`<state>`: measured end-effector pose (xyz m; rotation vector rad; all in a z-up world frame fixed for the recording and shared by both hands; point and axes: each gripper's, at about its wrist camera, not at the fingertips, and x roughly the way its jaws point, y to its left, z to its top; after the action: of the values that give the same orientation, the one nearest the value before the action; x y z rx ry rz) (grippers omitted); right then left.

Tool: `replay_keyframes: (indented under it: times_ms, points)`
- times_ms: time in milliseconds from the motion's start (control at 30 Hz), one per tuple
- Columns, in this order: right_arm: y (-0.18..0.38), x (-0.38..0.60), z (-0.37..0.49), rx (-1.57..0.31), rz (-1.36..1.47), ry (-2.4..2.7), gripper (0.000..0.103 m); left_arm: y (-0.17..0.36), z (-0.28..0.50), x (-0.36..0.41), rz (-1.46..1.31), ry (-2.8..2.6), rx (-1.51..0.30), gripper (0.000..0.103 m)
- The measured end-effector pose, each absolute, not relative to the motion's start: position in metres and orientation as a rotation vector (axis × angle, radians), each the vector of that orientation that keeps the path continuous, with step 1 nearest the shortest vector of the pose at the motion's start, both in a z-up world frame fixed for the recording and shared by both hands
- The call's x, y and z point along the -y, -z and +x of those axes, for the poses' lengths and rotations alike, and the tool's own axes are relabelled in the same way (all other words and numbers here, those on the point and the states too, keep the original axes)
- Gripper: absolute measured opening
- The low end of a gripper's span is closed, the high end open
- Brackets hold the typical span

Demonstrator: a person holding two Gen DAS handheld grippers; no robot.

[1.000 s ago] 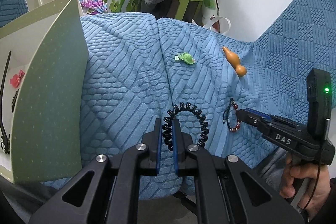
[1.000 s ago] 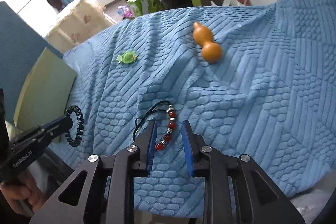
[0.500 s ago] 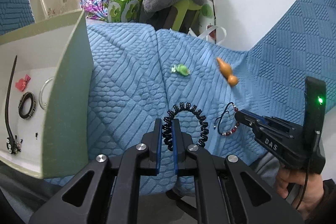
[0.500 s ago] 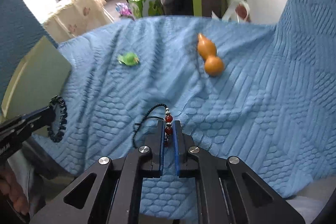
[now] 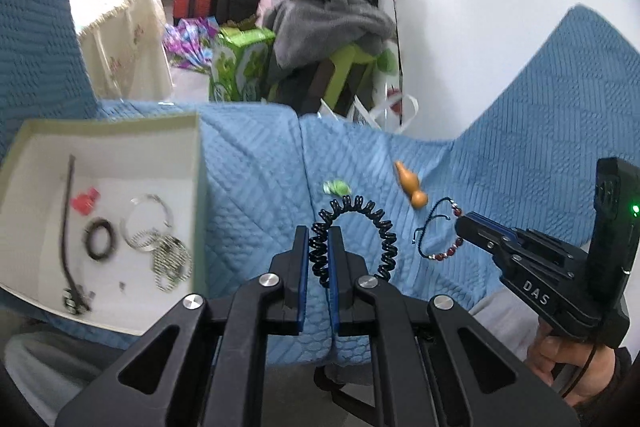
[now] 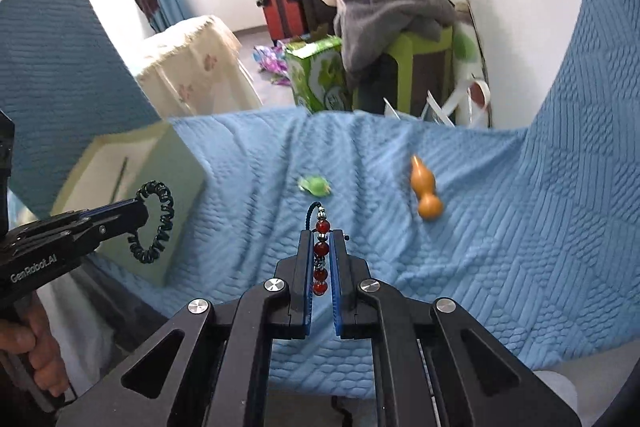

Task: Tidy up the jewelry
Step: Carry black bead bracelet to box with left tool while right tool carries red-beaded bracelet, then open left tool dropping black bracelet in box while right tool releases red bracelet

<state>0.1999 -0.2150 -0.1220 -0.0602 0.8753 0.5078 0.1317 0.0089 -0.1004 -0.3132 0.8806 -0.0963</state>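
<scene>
Left tool: the left tool is pressed together on the black spiral hair tie, which hangs in the air above the blue quilted sofa cover.
Right tool: the right tool has just squeezed shut on the red bead bracelet with a black cord; a second ago the bracelet lay flat on the cover between wide jaws.
What changed: both pieces are now lifted off the cover, and the inside of the pale green open box has come into sight.
What it means: picking up looks done (both at once!); the next job is likely carrying them to the box.
In the box: silver rings, a black ring, a red bit and a long dark strip lie on its white floor.
Still out: the small green candy-like piece and the orange gourd-shaped charm sit farther off on the cover, well apart.
Edges: the box's right wall stands between the hair tie and the box floor.
Open room: the air above the box looks free.
</scene>
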Motion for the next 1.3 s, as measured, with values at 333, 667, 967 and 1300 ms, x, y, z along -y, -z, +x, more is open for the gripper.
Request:
replay_keyframes:
  times_ms: [333,667,967,1300]
  points:
    - [0.036,0.169,0.193,-0.741,-0.026,-0.608,0.006,0.042,0.124,-0.055,-0.3,0.057,-0.768,0.008]
    - [0.021,0.1,0.181,-0.723,-0.021,-0.718,0.006,0.034,0.108,-0.105,-0.283,-0.028,-0.746,0.008]
    - [0.066,0.032,0.172,-0.826,-0.101,-0.815,0.006,0.071,0.104,-0.142,-0.313,-0.092,-0.815,0.008]
    - [0.124,0.0,0.168,-0.951,-0.193,-0.826,0.006,0.118,0.106,-0.159,-0.362,-0.118,-0.922,0.008]
